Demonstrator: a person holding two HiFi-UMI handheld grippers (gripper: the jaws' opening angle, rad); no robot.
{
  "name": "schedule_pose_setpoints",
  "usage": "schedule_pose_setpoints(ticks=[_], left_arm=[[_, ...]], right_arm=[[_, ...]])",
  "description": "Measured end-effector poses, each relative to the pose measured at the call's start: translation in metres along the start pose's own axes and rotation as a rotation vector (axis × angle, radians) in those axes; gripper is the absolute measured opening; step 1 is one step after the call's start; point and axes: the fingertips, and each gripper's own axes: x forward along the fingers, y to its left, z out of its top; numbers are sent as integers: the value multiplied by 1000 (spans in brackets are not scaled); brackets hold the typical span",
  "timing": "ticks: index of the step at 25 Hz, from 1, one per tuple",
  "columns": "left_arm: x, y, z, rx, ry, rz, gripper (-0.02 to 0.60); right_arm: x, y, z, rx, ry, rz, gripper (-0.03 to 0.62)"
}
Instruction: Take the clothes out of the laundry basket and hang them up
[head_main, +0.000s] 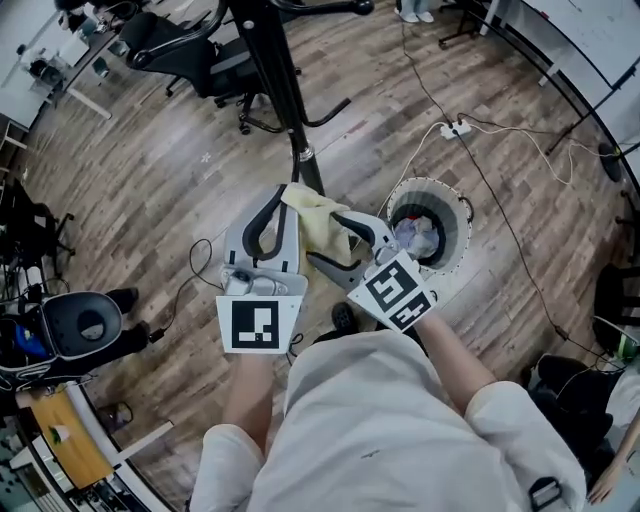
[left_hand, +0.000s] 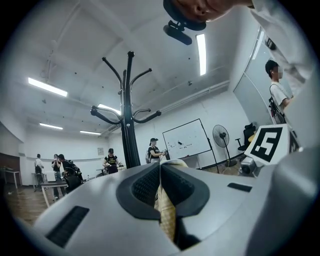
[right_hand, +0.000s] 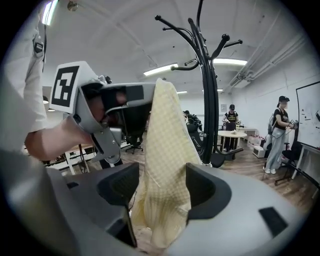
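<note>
A pale yellow checked garment (head_main: 320, 222) hangs between both grippers over the wooden floor. My left gripper (head_main: 282, 196) is shut on its upper edge; in the left gripper view the fabric (left_hand: 165, 212) is pinched between the dark pads (left_hand: 146, 186). My right gripper (head_main: 329, 241) stands open to the garment's right. In the right gripper view the cloth (right_hand: 162, 160) hangs loose in the gap of the right gripper (right_hand: 162, 189). The white laundry basket (head_main: 425, 186) stands just right of the grippers with more clothes (head_main: 418, 236) inside. The black coat rack (head_main: 268, 70) rises just beyond the grippers.
Black office chairs (head_main: 190, 55) stand behind the rack's base. A power strip with cables (head_main: 455, 128) lies on the floor beyond the basket. A black seat (head_main: 85, 325) is at the left. Several people, a whiteboard (left_hand: 187, 140) and a fan (left_hand: 220, 136) are far off.
</note>
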Motion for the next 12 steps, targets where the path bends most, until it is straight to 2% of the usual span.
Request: schedule_pose_setpoints(ticks=[2,4,6,8,12], left_arm=[[-8,8,-3,-7,6,19,26],[-15,16,-8,-2,20,32,26],[-21,24,-10,0,22,45,26],[-25,33,-12,7,25,62,26],[-32,50,-20,40,31,99,26]], right_arm=[[11,3,-2,-8,9,-19,275],[18,4,-6,-21,17,-39,216],[20,3,-7,-31,18,-54,117],[18,0,-5,-46,16,-70,52],[14,-11,4,-81,1,-107,23]])
